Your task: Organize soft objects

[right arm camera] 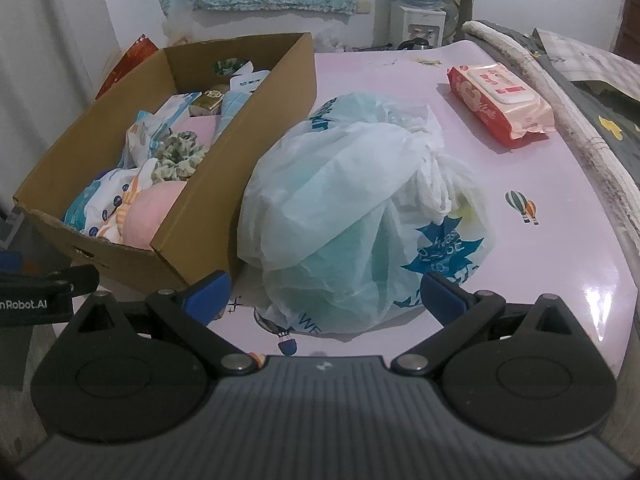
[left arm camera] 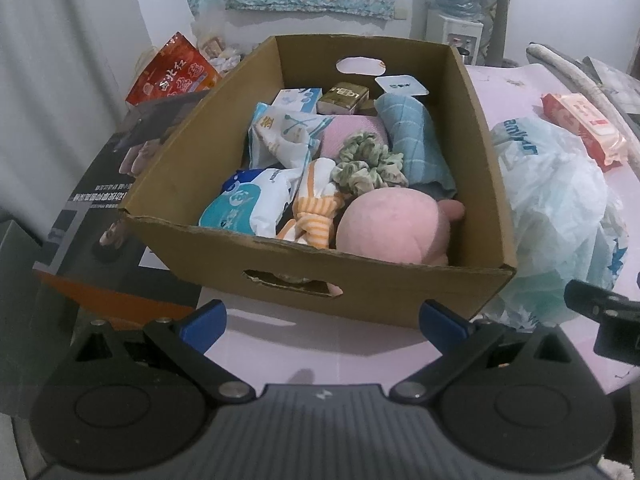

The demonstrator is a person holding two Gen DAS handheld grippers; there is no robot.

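Observation:
A cardboard box stands on the pink table and holds a pink plush toy, green scrunchies, a blue towel, an orange striped cloth and white packets. The box also shows in the right wrist view. My left gripper is open and empty just in front of the box. My right gripper is open and empty, its fingers flanking the near side of a knotted white plastic bag to the right of the box. A red wet-wipes pack lies at the far right.
The pink table has a rounded edge on the right. A red snack bag and a dark printed box sit left of the cardboard box. A water dispenser stands by the back wall.

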